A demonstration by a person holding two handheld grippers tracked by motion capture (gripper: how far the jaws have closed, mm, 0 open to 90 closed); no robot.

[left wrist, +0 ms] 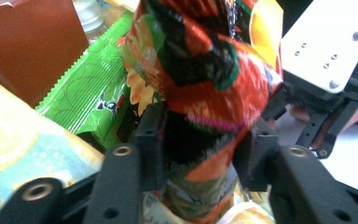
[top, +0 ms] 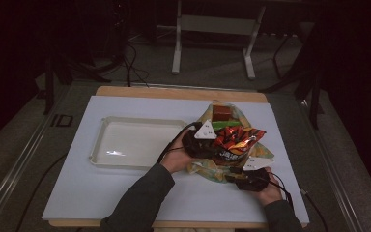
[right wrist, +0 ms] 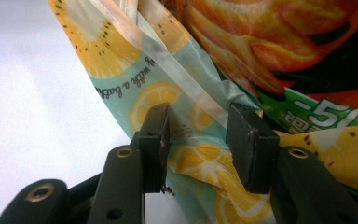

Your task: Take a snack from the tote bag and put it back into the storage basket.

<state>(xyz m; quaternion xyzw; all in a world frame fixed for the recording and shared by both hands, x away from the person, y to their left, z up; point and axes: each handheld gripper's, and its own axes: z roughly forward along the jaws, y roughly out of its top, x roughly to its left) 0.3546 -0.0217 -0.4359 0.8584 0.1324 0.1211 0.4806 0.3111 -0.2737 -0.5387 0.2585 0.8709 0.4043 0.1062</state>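
The left gripper (left wrist: 200, 135) clamps the red snack bag (left wrist: 205, 79), which sits in the lemon bag (right wrist: 168, 93) just right of the tray (top: 101, 145). The right gripper (right wrist: 198, 140) grasps the lemon bag's edge.

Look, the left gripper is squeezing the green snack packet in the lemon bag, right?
Not quite. The left gripper is squeezing the red-orange chip bag, not the green packet, which lies beside it, untouched. The left gripper view shows this. It is in the lemon bag, as you said.
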